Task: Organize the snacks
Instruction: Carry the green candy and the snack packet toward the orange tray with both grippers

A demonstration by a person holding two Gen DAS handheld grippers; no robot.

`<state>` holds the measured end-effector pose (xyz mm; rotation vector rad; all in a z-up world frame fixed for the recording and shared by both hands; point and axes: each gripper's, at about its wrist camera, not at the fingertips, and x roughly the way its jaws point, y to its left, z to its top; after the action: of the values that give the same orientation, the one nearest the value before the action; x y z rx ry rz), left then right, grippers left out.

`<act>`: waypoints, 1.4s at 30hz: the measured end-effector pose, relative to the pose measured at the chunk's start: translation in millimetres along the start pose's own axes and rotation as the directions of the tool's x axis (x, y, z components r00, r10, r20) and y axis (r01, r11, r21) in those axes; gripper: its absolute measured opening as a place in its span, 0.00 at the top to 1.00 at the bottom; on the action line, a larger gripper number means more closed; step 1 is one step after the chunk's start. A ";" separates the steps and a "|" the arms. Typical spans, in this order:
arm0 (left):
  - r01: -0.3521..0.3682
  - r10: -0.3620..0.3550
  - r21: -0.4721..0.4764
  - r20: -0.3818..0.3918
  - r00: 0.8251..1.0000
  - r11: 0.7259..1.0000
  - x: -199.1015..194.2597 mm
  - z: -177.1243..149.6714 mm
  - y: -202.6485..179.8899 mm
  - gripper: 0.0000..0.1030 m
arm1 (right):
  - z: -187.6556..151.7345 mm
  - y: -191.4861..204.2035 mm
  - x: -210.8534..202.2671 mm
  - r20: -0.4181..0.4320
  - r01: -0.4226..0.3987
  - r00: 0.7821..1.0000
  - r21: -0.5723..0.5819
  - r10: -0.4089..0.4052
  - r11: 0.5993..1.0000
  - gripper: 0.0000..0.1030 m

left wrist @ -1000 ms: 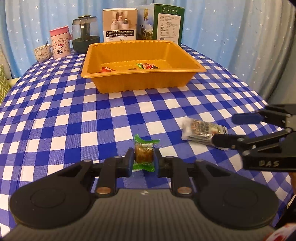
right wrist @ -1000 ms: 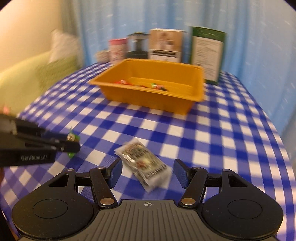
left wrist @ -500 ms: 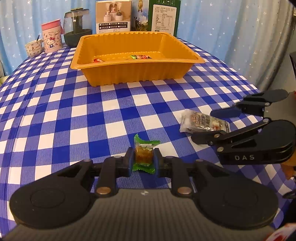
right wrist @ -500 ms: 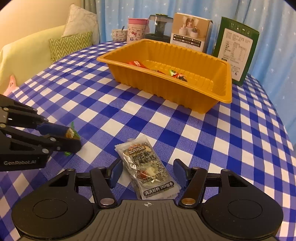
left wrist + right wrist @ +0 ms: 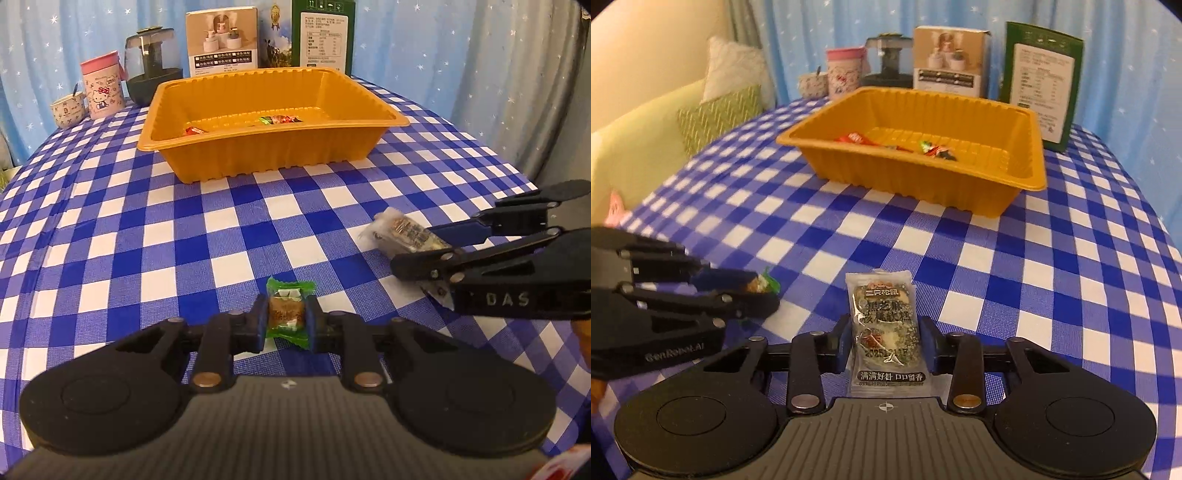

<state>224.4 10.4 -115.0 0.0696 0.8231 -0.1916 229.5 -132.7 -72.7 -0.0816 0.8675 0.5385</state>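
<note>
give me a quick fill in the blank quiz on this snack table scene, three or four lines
1. The left gripper is shut on a candy in a ____ wrapper.
2. The clear snack packet between the right gripper jaws lies on the ____ tablecloth.
3. The wrapped candies already sorted lie in the ____ tray.
4. The pink cup stands to the ____ of the tray in the left wrist view.

Missing words: green; blue and white checked; orange; left
</note>
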 end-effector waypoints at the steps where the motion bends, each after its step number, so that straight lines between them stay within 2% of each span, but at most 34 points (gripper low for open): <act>1: 0.001 -0.001 -0.004 0.006 1.000 1.000 -1.8 0.9 1.1 0.82 | 0.8 0.0 -2.5 0.009 0.003 1.000 0.013 -0.003 1.000 0.63; 10: 0.020 -0.015 -0.056 0.079 0.997 0.998 -20.7 28.8 6.5 0.82 | 16.6 -4.2 -24.5 0.109 0.035 0.993 0.103 -0.046 0.994 0.63; 18: 0.028 -0.018 -0.077 0.121 0.992 0.997 -22.9 59.4 12.0 0.82 | 39.3 -11.1 -36.5 0.184 0.065 0.978 0.175 -0.097 0.982 0.63; 32: 0.028 -0.013 -0.085 0.178 0.984 0.996 -13.9 98.5 25.1 0.82 | 71.3 -11.1 -36.7 0.247 0.109 0.954 0.240 -0.169 0.965 0.63; 42: 0.031 -0.006 -0.116 0.212 0.977 0.993 -0.2 121.0 43.9 0.82 | 98.7 -24.7 -22.0 0.273 0.123 0.941 0.271 -0.199 0.955 0.63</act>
<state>320.2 37.1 -33.2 -0.0694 0.6216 -0.1644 299.4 -135.4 4.5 0.1559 0.6196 0.2722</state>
